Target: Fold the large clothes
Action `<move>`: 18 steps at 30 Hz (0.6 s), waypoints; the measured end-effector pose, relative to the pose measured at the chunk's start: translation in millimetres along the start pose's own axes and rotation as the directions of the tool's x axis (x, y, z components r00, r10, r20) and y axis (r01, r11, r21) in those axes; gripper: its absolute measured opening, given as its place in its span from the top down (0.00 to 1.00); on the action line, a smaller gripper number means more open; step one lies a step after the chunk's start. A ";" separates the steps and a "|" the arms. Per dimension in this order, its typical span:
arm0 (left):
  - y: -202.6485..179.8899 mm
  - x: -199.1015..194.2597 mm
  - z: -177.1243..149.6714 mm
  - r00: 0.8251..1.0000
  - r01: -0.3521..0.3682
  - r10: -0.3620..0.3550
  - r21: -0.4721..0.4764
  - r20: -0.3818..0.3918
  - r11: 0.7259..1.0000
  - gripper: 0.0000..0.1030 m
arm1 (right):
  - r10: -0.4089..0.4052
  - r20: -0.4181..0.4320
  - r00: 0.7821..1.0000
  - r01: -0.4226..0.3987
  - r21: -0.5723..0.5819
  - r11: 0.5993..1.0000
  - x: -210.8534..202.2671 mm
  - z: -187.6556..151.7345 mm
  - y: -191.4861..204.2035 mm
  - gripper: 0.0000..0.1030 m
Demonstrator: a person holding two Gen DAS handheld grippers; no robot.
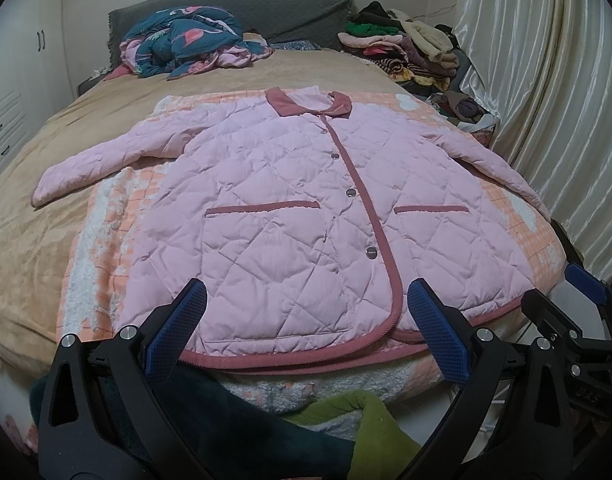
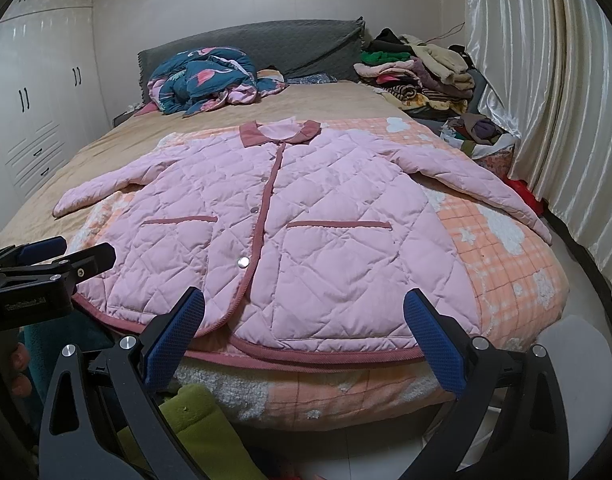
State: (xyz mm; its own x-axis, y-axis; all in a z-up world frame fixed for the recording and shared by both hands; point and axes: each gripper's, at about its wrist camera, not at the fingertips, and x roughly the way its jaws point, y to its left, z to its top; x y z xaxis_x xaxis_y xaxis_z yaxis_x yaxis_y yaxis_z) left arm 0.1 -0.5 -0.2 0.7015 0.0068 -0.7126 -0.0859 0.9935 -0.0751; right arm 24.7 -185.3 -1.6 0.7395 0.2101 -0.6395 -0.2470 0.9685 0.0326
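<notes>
Quilted pink fabric covers most of the bed's near half: a jacket (image 1: pixel 290 216) lies flat and face up, buttoned, its hem along the foot edge and its collar (image 1: pixel 310 102) toward the headboard (image 1: pixel 242 8). Diamond stitching puffs the surface; darker rose piping trims the placket, hem and two slit pockets, and round metal snaps run down the front. Both sleeves spread outward, the ends reaching toward the bed's left and right edges.

Under the jacket sits a fleecy peach blanket (image 1: pixel 102 248) with a check pattern and white woolly patches, on a smooth tan sheet (image 1: pixel 38 208). A crumpled teal-and-pink quilt (image 1: pixel 190 42) rests by the headboard, and a heap of mixed clothes (image 1: pixel 406 46) fills the far right corner beside glossy pleated curtains (image 1: pixel 546 80). A bag (image 2: pixel 486 136) at the right edge holds more garments.

Left tool (image 1: pixel 306 334) hangs at the foot edge, its blue textured pads wide apart and holding nothing. Right tool (image 2: pixel 304 336) hangs just beside it, likewise spread and empty, over the hem.
</notes>
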 end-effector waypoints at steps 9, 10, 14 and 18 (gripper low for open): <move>0.0 0.0 0.1 1.000 0.000 0.000 0.000 0.000 1.000 0.09 | 0.010 -0.003 1.000 -0.010 -0.002 1.000 8.2 -2.4 3.0 0.04; 0.0 0.1 0.1 1.000 0.000 0.000 0.000 0.000 1.000 0.09 | 0.011 -0.003 1.000 -0.011 -0.001 1.000 8.5 -1.7 3.4 0.04; -1.3 6.0 9.3 1.000 -0.002 0.002 -0.006 0.001 1.000 0.09 | 0.019 -0.006 1.000 -0.019 0.004 1.000 13.3 0.7 2.1 0.04; 4.2 12.5 21.2 1.000 -0.003 0.003 -0.016 0.001 1.000 0.09 | 0.022 -0.005 1.000 -0.022 0.008 1.000 16.4 4.5 -0.5 0.04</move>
State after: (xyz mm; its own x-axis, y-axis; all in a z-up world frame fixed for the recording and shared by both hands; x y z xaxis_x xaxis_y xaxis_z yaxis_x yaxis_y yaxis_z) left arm 23.5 6.2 5.4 0.7019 0.0098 -0.7122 -0.0994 0.9915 -0.0844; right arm 39.8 -181.7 -8.6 0.7311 0.2304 -0.6422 -0.2576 0.9648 0.0528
